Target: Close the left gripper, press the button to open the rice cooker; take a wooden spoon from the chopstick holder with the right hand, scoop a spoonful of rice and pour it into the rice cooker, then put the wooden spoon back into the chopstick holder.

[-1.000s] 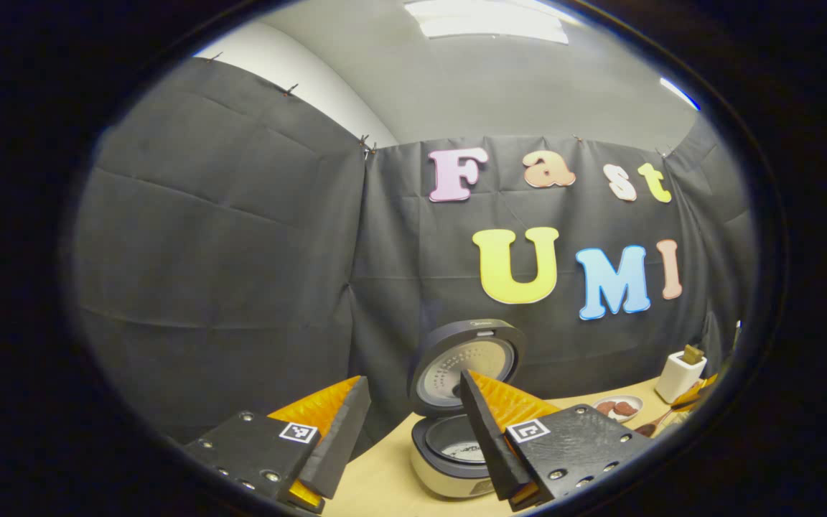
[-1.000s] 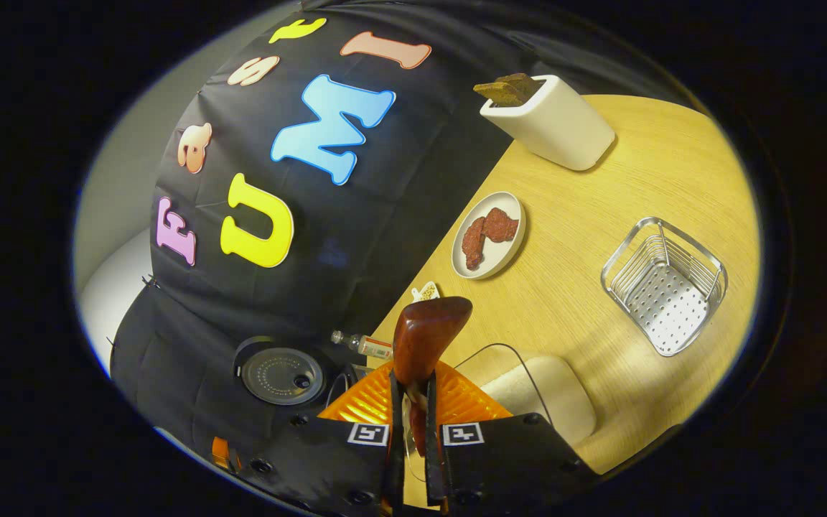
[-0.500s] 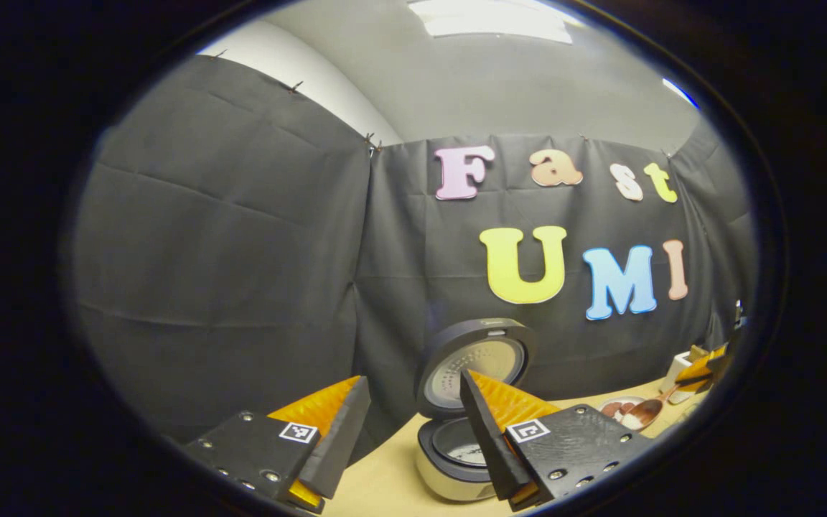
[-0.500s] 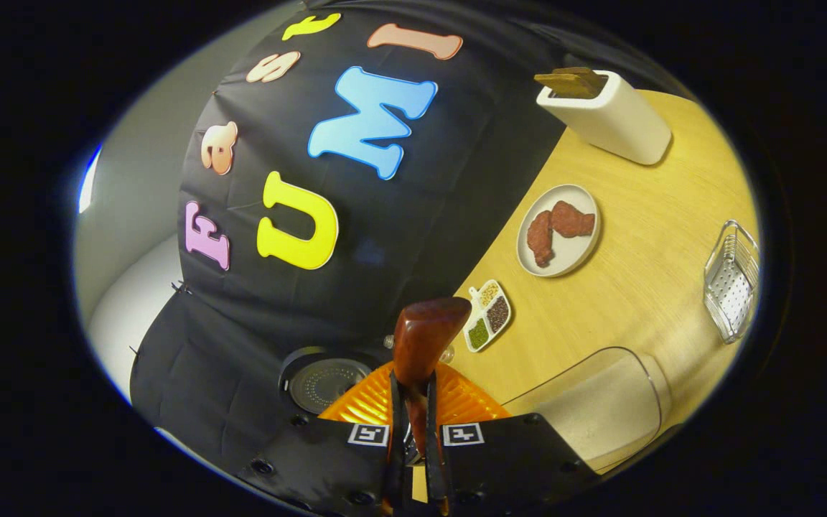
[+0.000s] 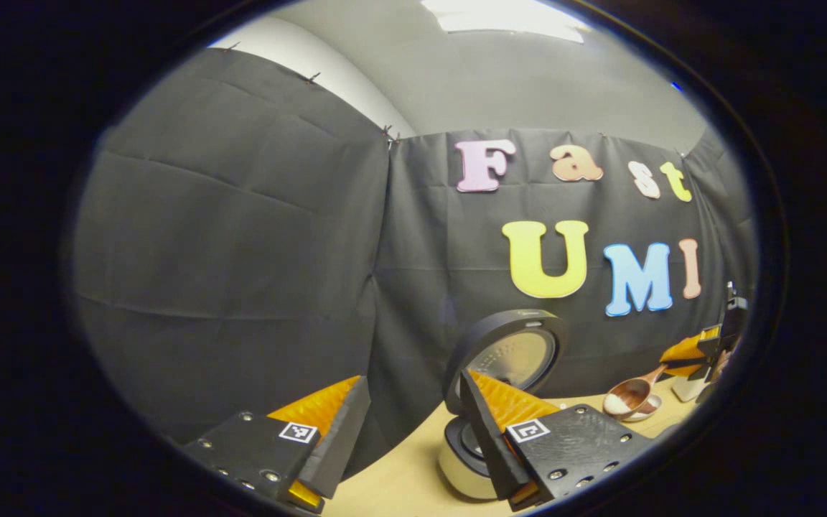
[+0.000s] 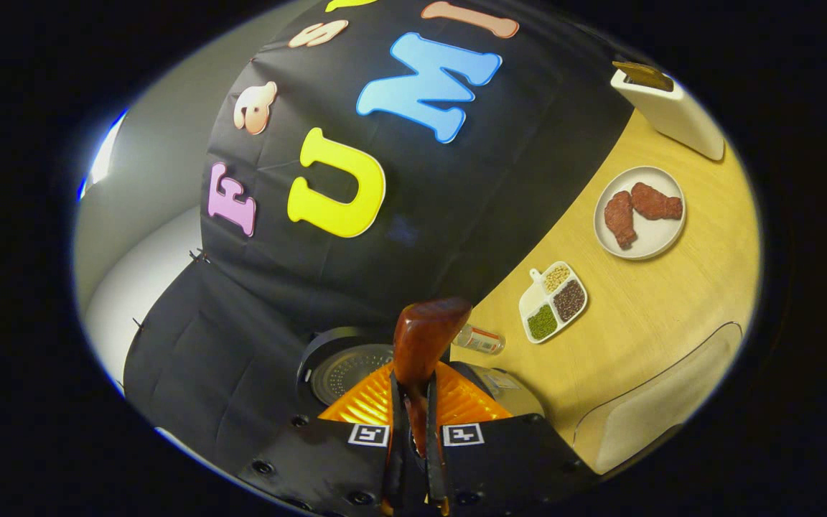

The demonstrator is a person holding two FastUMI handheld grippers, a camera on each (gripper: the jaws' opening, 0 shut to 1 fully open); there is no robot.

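Spoon (image 6: 424,337), loaded with rice, is clamped by its handle in the right gripper (image 6: 413,431), bowl pointing forward over the open cooker (image 6: 356,366) just beyond; left gripper (image 5: 413,431) gapes empty.

Left gripper view: low near the table (image 5: 399,481), facing level toward the rice cooker (image 5: 503,359) close ahead. Right gripper view: higher, tilted sideways, looking down across the table (image 6: 643,316). Shared: rice cooker (image 6: 345,366), wooden spoon (image 5: 629,395).
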